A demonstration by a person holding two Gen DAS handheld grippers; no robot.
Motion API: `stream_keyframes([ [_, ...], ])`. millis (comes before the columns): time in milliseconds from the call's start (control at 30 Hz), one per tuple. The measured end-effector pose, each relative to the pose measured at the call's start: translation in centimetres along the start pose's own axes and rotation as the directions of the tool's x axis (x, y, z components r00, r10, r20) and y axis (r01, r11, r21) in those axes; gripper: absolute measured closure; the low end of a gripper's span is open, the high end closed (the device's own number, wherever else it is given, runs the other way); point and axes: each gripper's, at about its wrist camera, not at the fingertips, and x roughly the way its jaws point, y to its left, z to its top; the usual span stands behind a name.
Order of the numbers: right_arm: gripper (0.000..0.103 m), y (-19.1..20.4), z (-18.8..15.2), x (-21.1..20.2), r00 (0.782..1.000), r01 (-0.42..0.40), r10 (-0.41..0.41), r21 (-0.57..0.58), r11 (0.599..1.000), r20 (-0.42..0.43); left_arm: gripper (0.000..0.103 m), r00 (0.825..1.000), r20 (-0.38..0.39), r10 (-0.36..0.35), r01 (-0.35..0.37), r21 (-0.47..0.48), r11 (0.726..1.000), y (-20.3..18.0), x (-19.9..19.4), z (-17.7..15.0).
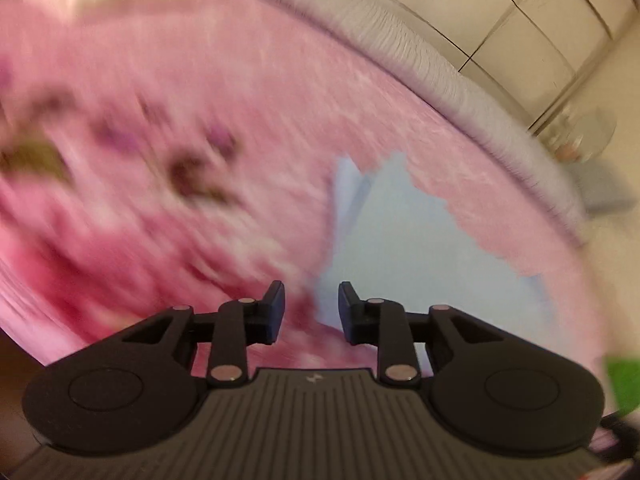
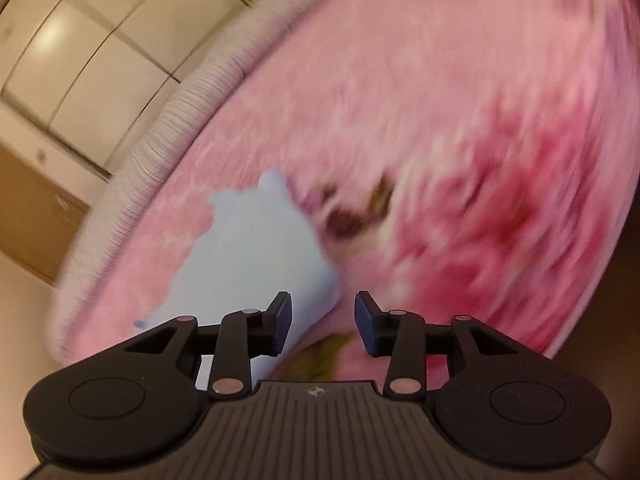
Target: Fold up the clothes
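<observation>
Left gripper: your left gripper (image 1: 311, 310) is spread, both dark fingers apart with a clear gap and no cloth between them.
Left fingers: the pad on the right side (image 1: 347, 304) shows against the pale blue garment (image 1: 404, 248); the other pad shows against pink fabric. Whether either touches the cloth you cannot tell from this view.
Right gripper: your right gripper (image 2: 323, 322) is also spread wide, with nothing pinched.
Right fingers: the pad on the left side (image 2: 282, 316) overlaps the lower edge of the blue cloth in the picture; contact cannot be judged.
Garment: the pale blue garment (image 2: 256, 252) lies flat on the bedspread, just ahead of both grippers, to the right of centre in your left view and to the left of centre in your right view. A fold line or seam runs up its left part in the left view.
Bedspread: a pink floral bedspread (image 1: 168, 128) covers the surface under the garment; its pattern is heavily motion-blurred, with darker red and olive patches.
Border: a pale grey ribbed edge (image 1: 404, 48) runs along the far side of the bedspread.
Beyond: cream panelled cupboard doors (image 2: 96, 36) stand behind the bed.
Corner: a small bright green patch (image 1: 622, 384) sits at the right edge of the left view; what it is you cannot tell.
</observation>
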Motion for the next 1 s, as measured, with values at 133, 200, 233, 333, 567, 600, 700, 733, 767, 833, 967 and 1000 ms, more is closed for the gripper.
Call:
stream_keyframes([
  [133, 0.064, 5.1, -2.2, -1.0, 0.998, -0.052, 0.056, -0.299, 0.953, 0.005, 0.08, 0.995, -0.002, -0.102, 0.101, 0.151, 0.983, -3.1, -1.0, 0.3],
  [200, 0.066, 8.5, -4.2, 0.0, 0.99, -0.144, 0.132, -0.436, 0.888, -0.058, 0.08, 0.975, -0.074, -0.207, 0.22, 0.252, 0.942, -6.8, 0.9, -0.5],
  [233, 0.067, 10.0, -5.3, 0.6, 0.983, -0.184, 0.158, -0.494, 0.85, -0.095, 0.08, 0.962, -0.114, -0.25, 0.273, 0.291, 0.917, -8.6, 1.8, -1.1],
  [333, 0.071, 14.0, -8.4, 3.0, 0.969, -0.248, 0.195, -0.654, 0.715, -0.155, 0.08, 0.925, -0.189, -0.331, 0.38, 0.387, 0.84, -12.7, 4.6, -3.1],
  [567, 0.075, 13.6, -12.3, 5.8, 0.983, -0.182, 0.105, -0.851, 0.493, -0.149, 0.091, 0.933, -0.245, -0.263, 0.357, 0.55, 0.755, -14.8, 9.0, -6.0],
  [600, 0.076, 13.1, -11.9, 5.7, 0.982, -0.19, 0.113, -0.845, 0.5, -0.154, 0.098, 0.933, -0.241, -0.266, 0.357, 0.547, 0.757, -14.1, 9.3, -5.9],
  [700, 0.086, 11.3, -9.7, 5.5, 0.969, -0.245, 0.145, -0.779, 0.577, -0.198, 0.1, 0.926, -0.244, -0.286, 0.372, 0.476, 0.797, -11.4, 9.7, -4.2],
  [733, 0.086, 10.6, -8.8, 5.5, 0.962, -0.271, 0.161, -0.742, 0.614, -0.219, 0.1, 0.919, -0.252, -0.304, 0.389, 0.45, 0.804, -10.6, 9.7, -3.7],
  [767, 0.086, 10.0, -8.2, 5.4, 0.957, -0.289, 0.174, -0.709, 0.643, -0.233, 0.1, 0.917, -0.248, -0.312, 0.394, 0.444, 0.805, -10.1, 9.4, -3.4],
  [833, 0.086, 8.8, -6.9, 4.9, 0.95, -0.311, 0.199, -0.665, 0.679, -0.241, 0.1, 0.914, -0.241, -0.326, 0.402, 0.433, 0.807, -9.2, 8.8, -2.8],
  [967, 0.087, 6.1, -4.5, 5.3, 0.95, -0.305, 0.205, -0.548, 0.779, -0.236, 0.1, 0.944, -0.198, -0.262, 0.321, 0.39, 0.863, -7.9, 7.2, -1.9],
  [1000, 0.087, 5.5, -4.0, 5.3, 0.953, -0.294, 0.2, -0.519, 0.802, -0.229, 0.1, 0.951, -0.188, -0.245, 0.301, 0.378, 0.876, -7.6, 6.8, -1.7],
])
